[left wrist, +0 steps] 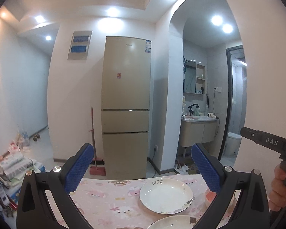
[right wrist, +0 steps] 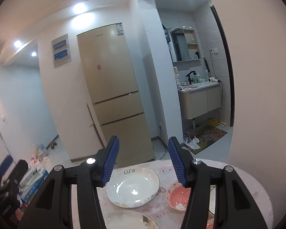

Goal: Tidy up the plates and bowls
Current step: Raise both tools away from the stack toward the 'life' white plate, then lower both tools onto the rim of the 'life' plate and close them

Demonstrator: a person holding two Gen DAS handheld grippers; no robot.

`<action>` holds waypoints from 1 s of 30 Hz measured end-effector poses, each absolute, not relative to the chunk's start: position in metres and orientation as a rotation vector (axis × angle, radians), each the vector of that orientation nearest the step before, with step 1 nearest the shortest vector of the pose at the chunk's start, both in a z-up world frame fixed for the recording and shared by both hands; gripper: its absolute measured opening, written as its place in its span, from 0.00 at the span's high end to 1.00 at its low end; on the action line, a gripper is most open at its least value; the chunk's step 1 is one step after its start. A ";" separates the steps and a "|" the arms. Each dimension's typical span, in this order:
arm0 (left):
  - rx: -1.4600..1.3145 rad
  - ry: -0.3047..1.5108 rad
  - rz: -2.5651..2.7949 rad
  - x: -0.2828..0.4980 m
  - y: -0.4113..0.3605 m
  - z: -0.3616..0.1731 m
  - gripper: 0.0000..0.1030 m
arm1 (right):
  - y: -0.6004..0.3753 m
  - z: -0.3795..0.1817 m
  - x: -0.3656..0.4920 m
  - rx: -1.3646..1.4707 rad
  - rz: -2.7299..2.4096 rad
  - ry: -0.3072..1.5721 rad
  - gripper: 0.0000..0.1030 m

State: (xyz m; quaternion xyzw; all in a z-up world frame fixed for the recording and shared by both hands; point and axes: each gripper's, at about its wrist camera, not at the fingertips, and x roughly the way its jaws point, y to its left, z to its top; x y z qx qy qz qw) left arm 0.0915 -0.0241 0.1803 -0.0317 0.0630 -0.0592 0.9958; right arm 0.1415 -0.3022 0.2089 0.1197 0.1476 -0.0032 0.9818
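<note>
On the counter (right wrist: 162, 168), both tongs (left wrist: 142, 168) (right wrist: 144, 162) gape empty; the right finger half-hides the pink bowl (right wrist: 178, 195).

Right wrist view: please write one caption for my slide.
Open right claw above a pink table holding a white plate and a pink bowl, fridge behind.

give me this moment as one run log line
left hand-held gripper: open, empty | right hand-held gripper: open, empty | white plate: on table, untouched | pink bowl: right of plate | stage: before first grasp
</note>
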 end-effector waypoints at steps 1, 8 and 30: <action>-0.073 0.135 -0.116 0.099 -0.023 0.180 0.00 | -0.302 0.208 0.148 0.248 -0.011 0.304 0.49; -0.120 0.294 -0.134 0.165 -0.019 0.159 0.00 | -0.310 0.178 0.202 0.285 -0.033 0.424 0.49; -0.307 0.827 -0.206 0.303 -0.012 -0.003 0.46 | -0.328 0.017 0.311 0.294 -0.008 0.946 0.68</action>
